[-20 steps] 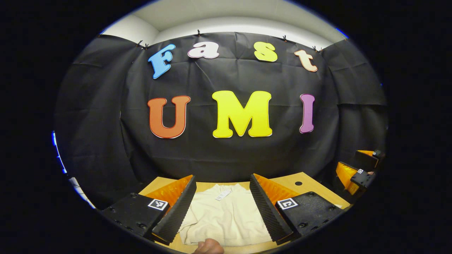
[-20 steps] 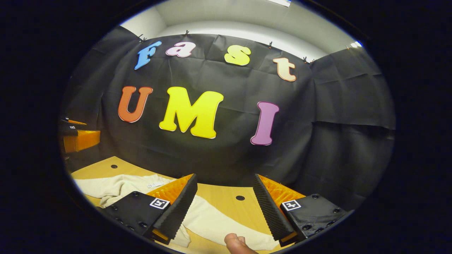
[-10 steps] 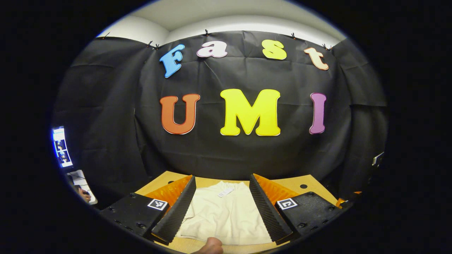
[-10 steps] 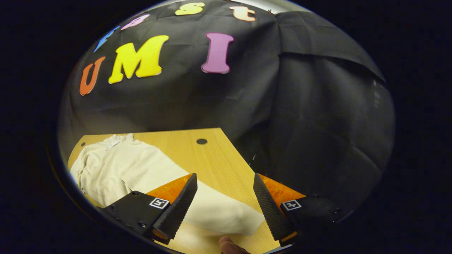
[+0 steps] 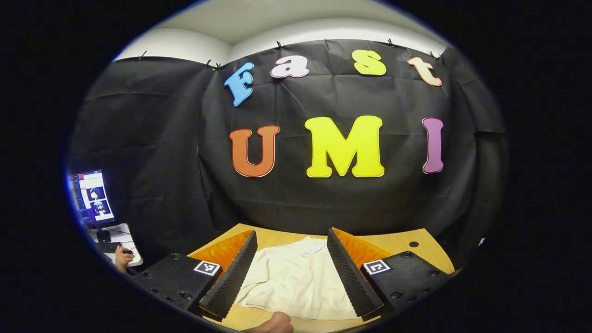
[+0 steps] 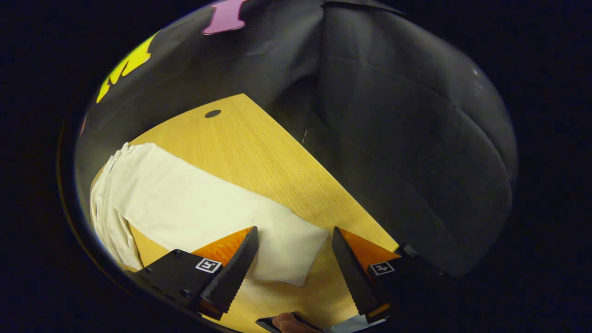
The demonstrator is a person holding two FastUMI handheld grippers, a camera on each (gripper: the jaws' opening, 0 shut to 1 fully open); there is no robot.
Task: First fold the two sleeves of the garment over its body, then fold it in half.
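Observation:
A cream garment point(image 5: 293, 277) lies flat on the wooden table point(image 5: 397, 245), collar tag toward the back wall. In the left gripper view my left gripper point(image 5: 291, 263) hovers open above the garment's body, nothing between its fingers. In the right gripper view a long cream sleeve point(image 6: 208, 212) stretches over the table point(image 6: 259, 148) toward the right edge, its cuff end lying between the fingers. My right gripper point(image 6: 294, 247) is open and tilted down over that cuff, not pressing on it.
The table's right edge point(image 6: 342, 194) runs diagonally close to the cuff, with black cloth wall behind it. A round hole point(image 6: 212, 113) sits near the far corner. At far left a monitor point(image 5: 92, 196) stands on a desk, with a person's hand point(image 5: 122, 256) nearby.
My right gripper has pitched down and swung right, from facing the wall to hanging over the sleeve cuff. The left gripper's view has drifted a little to the left; it stays open.

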